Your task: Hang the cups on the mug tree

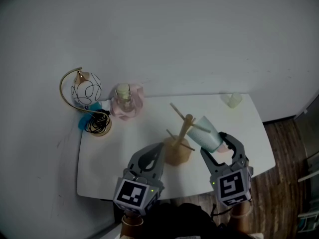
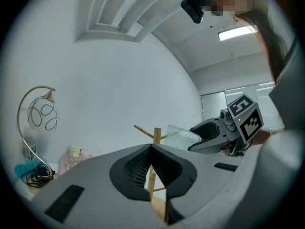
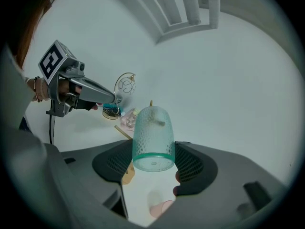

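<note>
Cup (image 3: 152,135), teal and dimpled, sat clamped in the right gripper (image 3: 153,150), its mouth over an upper peg of the mug tree (image 1: 185,128) just beyond. Left gripper (image 2: 151,149), jaws together and empty, hovered beside the base. Hanging looked underway; next: seat it, then release.

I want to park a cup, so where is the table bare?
Bare: the back strip between the pink bottle and the small pale object; the front left, between the lamp and the mug tree. Crowded: the back left corner and around the mug tree.
</note>
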Demonstrator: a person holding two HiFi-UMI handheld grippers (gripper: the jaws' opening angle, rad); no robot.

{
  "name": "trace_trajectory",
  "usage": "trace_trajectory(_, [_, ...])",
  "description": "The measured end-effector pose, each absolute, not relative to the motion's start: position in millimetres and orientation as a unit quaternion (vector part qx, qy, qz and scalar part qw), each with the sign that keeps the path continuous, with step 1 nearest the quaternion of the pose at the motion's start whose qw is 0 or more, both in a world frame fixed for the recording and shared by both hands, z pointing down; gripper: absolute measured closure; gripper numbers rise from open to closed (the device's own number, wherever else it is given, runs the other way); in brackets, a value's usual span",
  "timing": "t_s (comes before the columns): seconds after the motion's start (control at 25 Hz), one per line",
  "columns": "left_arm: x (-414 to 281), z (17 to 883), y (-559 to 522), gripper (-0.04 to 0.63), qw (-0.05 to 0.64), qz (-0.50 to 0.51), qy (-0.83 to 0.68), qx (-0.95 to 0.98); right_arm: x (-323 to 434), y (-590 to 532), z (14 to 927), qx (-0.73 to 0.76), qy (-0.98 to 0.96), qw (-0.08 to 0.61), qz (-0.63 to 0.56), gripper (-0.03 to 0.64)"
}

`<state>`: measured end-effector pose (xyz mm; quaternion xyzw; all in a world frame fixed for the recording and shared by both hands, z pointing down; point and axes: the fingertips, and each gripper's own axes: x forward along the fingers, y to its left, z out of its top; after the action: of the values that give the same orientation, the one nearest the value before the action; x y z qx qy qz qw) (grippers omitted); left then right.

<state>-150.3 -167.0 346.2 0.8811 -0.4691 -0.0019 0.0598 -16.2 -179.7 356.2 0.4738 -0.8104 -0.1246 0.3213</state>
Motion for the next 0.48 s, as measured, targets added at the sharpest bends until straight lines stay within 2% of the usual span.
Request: trace_trajectory(0.48, [-152.2,345.3,-163.5,0.595,0.058,-0.004,-0.470,0.881,-17.9,-178.5,348.1,0.476,-0.813,0.309,-0.129,0.336])
